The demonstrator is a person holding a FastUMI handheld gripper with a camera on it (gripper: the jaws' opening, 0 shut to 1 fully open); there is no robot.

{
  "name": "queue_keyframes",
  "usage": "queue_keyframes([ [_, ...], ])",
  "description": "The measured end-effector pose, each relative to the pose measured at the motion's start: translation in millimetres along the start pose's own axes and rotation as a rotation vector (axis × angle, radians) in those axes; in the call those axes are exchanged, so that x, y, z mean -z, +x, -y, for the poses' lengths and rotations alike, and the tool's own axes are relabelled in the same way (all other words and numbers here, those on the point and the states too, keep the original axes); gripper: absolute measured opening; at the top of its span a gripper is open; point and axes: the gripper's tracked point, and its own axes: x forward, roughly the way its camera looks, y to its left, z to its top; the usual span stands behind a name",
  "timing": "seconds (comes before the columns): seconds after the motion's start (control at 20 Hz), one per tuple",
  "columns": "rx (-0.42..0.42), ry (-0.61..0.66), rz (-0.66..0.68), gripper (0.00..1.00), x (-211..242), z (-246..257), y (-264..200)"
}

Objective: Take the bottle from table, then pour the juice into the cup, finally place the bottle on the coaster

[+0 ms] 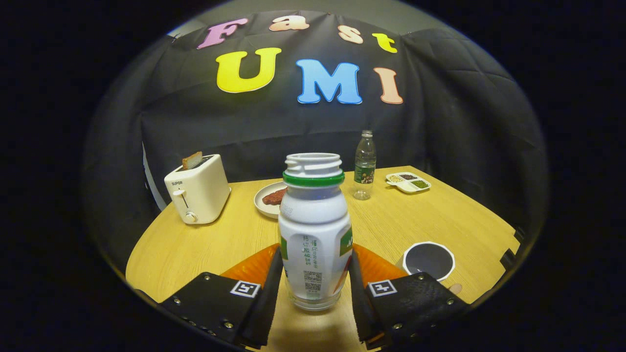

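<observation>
— Where's the bottle point(315, 230)?

— Upright on the bench point(195, 244), between my claw point(315, 293) fingers, which flank its lower body; contact I can't tell. Cap's off.

— Handling?

— Smooth plastic, probably light and slippery; I'd clamp the waist. The cup point(429, 260), near right, looks empty. The coaster point(376, 266) lies behind the bottle.

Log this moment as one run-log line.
phase: grasp | gripper: jaws closed on white juice bottle, uncapped, upright above orange coaster | cup: right of bottle | pour: not started
</observation>
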Motion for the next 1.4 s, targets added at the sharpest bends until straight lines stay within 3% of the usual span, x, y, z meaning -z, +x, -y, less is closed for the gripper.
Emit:
queue_keyframes([
  [0.55,0.062,-0.096,0.05,0.66,-22.0,-14.5,27.3],
  [1.4,0.105,-0.103,0.104,0.66,-46.1,-22.0,88.7],
])
